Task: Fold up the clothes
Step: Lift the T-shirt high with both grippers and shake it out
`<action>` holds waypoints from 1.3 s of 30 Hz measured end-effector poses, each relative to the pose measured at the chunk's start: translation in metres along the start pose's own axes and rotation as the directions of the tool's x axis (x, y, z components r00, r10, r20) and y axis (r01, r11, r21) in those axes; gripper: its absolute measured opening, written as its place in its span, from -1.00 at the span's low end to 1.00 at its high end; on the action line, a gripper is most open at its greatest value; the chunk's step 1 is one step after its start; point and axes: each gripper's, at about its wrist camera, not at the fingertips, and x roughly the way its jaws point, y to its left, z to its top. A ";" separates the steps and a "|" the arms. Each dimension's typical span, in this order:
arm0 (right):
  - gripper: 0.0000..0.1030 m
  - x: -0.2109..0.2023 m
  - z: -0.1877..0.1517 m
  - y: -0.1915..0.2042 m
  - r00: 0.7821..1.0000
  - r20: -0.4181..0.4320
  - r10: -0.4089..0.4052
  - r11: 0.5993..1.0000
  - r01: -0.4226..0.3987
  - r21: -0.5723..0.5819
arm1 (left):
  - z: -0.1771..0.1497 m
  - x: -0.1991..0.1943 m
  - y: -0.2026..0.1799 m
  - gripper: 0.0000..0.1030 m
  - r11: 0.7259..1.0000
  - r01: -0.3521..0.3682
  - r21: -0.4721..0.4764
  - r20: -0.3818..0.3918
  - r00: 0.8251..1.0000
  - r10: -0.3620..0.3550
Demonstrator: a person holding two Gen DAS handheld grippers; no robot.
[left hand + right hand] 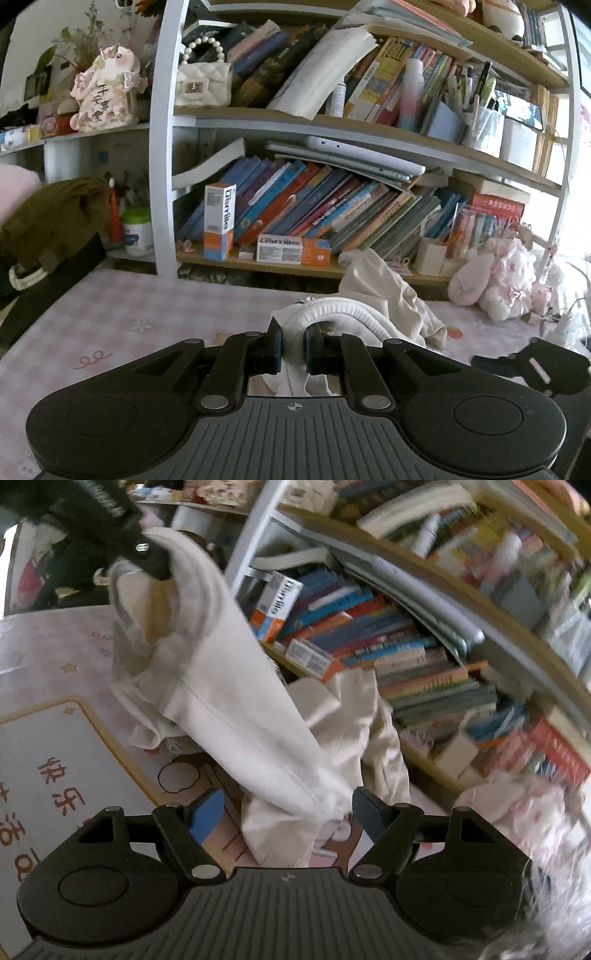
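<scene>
While your left gripper clamps the ribbed hem of the cream cotton garment, lifting it above the pink checked tablecloth, your right gripper stands released around its lower fold, bookshelf behind.

Black hand-held gripper: ribbed grey base, silver rivets; other has blue pads.

I see the cream-white garment hanging crumpled from the upper left of the right-wrist frame, its ribbed edge bunched low in the left-wrist frame's centre.
</scene>
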 end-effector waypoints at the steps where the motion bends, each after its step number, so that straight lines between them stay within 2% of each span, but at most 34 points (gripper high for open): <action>1: 0.50 0.002 0.002 0.005 1.000 0.010 0.001 1.000 -0.001 -0.022 | 0.000 0.000 0.000 -0.80 1.000 0.004 0.001 0.000 1.000 -0.004; 5: 0.49 0.019 0.007 0.027 0.999 0.042 -0.014 0.992 0.019 -0.123 | -0.001 -0.003 0.002 -0.80 1.000 0.019 0.008 -0.009 1.000 -0.019; 7: 0.23 0.028 0.012 0.030 0.999 0.054 -0.007 0.988 0.015 -0.154 | -0.003 -0.002 0.005 -0.80 1.000 0.026 0.017 -0.025 0.999 -0.026; 8: -0.50 0.029 0.016 0.021 0.999 0.048 0.019 0.992 -0.012 -0.127 | -0.006 -0.001 0.006 -0.78 0.999 0.031 0.025 -0.039 0.999 -0.030; 9: -0.91 0.030 0.021 0.012 0.998 0.043 0.044 0.994 -0.040 -0.100 | -0.009 0.002 0.008 -0.74 0.999 0.039 0.035 -0.065 0.997 -0.037; 11: -0.89 0.030 0.030 -0.005 0.996 0.039 0.084 0.995 -0.082 -0.048 | -0.022 0.010 0.010 -0.65 0.997 0.055 0.058 -0.116 0.992 -0.048; 12: -0.90 0.025 0.035 -0.014 0.996 0.050 0.072 0.997 -0.070 -0.028 | -0.029 0.014 0.011 -0.58 0.995 0.067 0.070 -0.144 0.988 -0.056; 14: -0.90 0.016 0.047 -0.029 0.996 0.073 0.041 0.999 -0.040 -0.020 | -0.043 0.021 0.011 -0.17 0.991 0.092 0.096 -0.197 0.978 -0.072; 16: -0.90 0.008 0.060 -0.042 0.995 0.098 0.008 1.000 -0.005 -0.029 | -0.062 0.022 0.002 0.10 0.981 0.118 0.152 -0.212 0.974 -0.084; 17: -0.90 0.004 0.066 -0.048 0.994 0.110 -0.009 0.999 0.013 -0.033 | -0.071 0.021 -0.005 0.17 0.973 0.131 0.191 -0.218 0.972 -0.088; 21: -0.90 -0.009 0.090 -0.067 0.987 0.151 -0.052 0.998 0.057 -0.030 | -0.098 0.020 -0.031 0.22 0.938 0.166 0.305 -0.228 0.969 -0.097; 24: -0.90 -0.013 0.102 -0.074 0.984 0.164 -0.069 0.996 0.077 -0.041 | -0.111 0.029 -0.050 0.22 0.915 0.152 0.373 -0.210 0.975 -0.076; 28: -0.90 -0.013 0.108 -0.081 0.982 0.162 -0.092 0.994 0.100 -0.044 | -0.118 0.050 -0.069 0.22 0.901 0.065 0.428 -0.153 0.988 0.002; 33: -0.90 -0.019 0.104 -0.091 0.980 0.148 -0.129 0.991 0.133 -0.017 | -0.115 0.071 -0.081 0.22 0.889 -0.029 0.457 -0.077 0.994 0.072; 34: -0.90 -0.021 0.103 -0.093 0.980 0.145 -0.138 0.990 0.141 -0.012 | -0.113 0.073 -0.081 0.03 0.889 -0.049 0.456 -0.059 0.995 0.085; 35: -0.90 -0.022 0.101 -0.096 0.979 0.141 -0.148 0.989 0.150 -0.005 | -0.109 0.076 -0.077 -0.69 0.897 -0.067 0.436 -0.054 0.994 0.100; 36: -0.90 -0.024 0.097 -0.099 0.978 0.132 -0.159 0.987 0.160 0.005 | -0.102 0.079 -0.069 -0.97 0.915 -0.076 0.396 -0.068 0.991 0.112; 38: -0.90 -0.029 0.086 -0.105 0.978 0.110 -0.176 0.984 0.174 0.030 | -0.084 0.073 -0.049 -0.96 0.953 -0.085 0.290 -0.054 0.993 0.104; 39: -0.90 -0.033 0.080 -0.108 0.977 0.100 -0.186 0.982 0.183 0.041 | -0.073 0.065 -0.040 -0.97 0.963 -0.096 0.253 -0.026 0.994 0.106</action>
